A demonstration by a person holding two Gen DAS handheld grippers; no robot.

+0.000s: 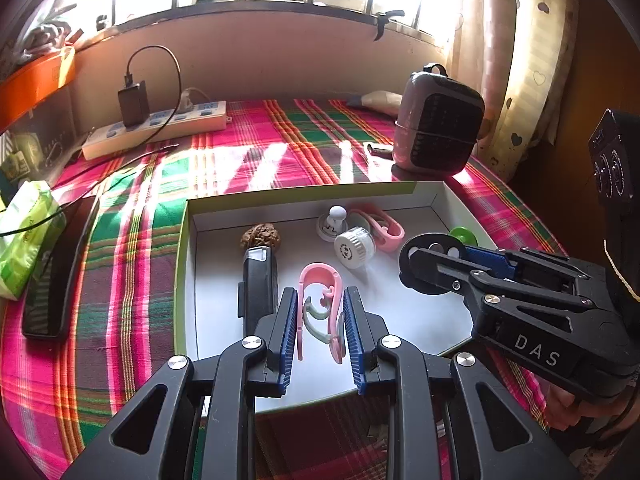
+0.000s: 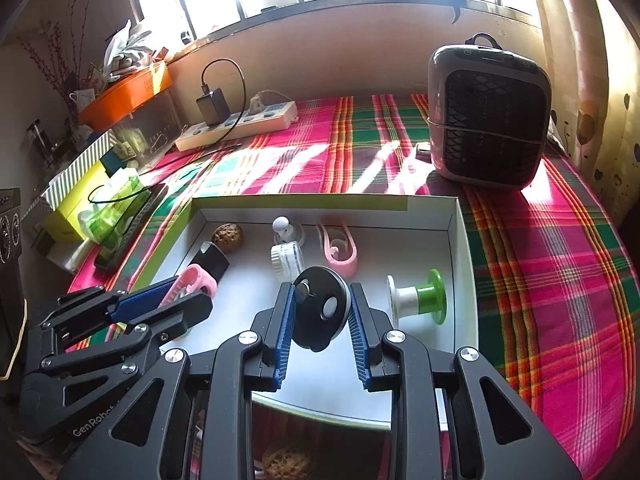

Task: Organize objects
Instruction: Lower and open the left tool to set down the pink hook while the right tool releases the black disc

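Note:
A white box with a green rim [image 1: 182,264] [image 2: 466,264] lies on the plaid cloth. My left gripper [image 1: 320,294] [image 2: 192,292] is shut on a pink clip [image 1: 320,280] [image 2: 198,278], held over the box's near left part. My right gripper [image 2: 321,288] [image 1: 436,256] is shut on a black disc [image 2: 320,312] [image 1: 424,254] above the box's near right part. Inside the box lie a walnut [image 1: 260,236] [image 2: 227,236], a black oblong item [image 1: 258,284] [image 2: 212,260], a white jar [image 1: 354,248] [image 2: 286,258], a white knob [image 1: 334,218] [image 2: 285,229], a second pink clip [image 1: 382,226] [image 2: 340,250] and a green-and-white spool [image 2: 420,296].
A grey heater [image 1: 438,128] [image 2: 488,120] stands behind the box on the right. A power strip with a charger [image 1: 160,128] [image 2: 240,122] lies at the back left. A dark phone [image 1: 56,272] and a green tissue pack [image 1: 24,236] lie left of the box. Another walnut [image 2: 286,464] shows under my right gripper.

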